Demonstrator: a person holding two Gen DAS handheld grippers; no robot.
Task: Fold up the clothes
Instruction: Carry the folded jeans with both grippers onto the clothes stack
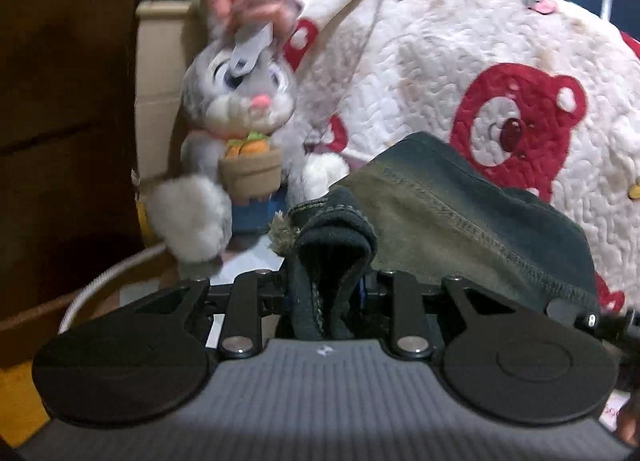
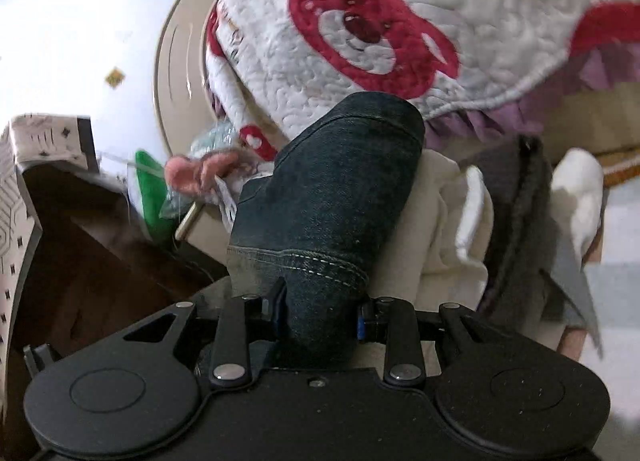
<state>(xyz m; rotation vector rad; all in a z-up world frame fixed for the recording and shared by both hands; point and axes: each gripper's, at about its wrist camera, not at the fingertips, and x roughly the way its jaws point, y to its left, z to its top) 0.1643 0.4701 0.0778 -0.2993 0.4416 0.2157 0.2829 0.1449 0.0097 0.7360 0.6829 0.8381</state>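
Dark jeans [image 2: 328, 189] held up off any surface, fold not finished.
Left gripper [image 1: 326, 297] and right gripper [image 2: 322, 313] both clamp bunched denim; laying flat and folding remain.

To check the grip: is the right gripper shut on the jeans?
Shut on them: the right gripper has the dark jeans bunched between its pads.

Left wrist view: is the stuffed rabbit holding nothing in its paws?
No. The stuffed rabbit holds a small tan pot with orange carrots sticking out of the top.
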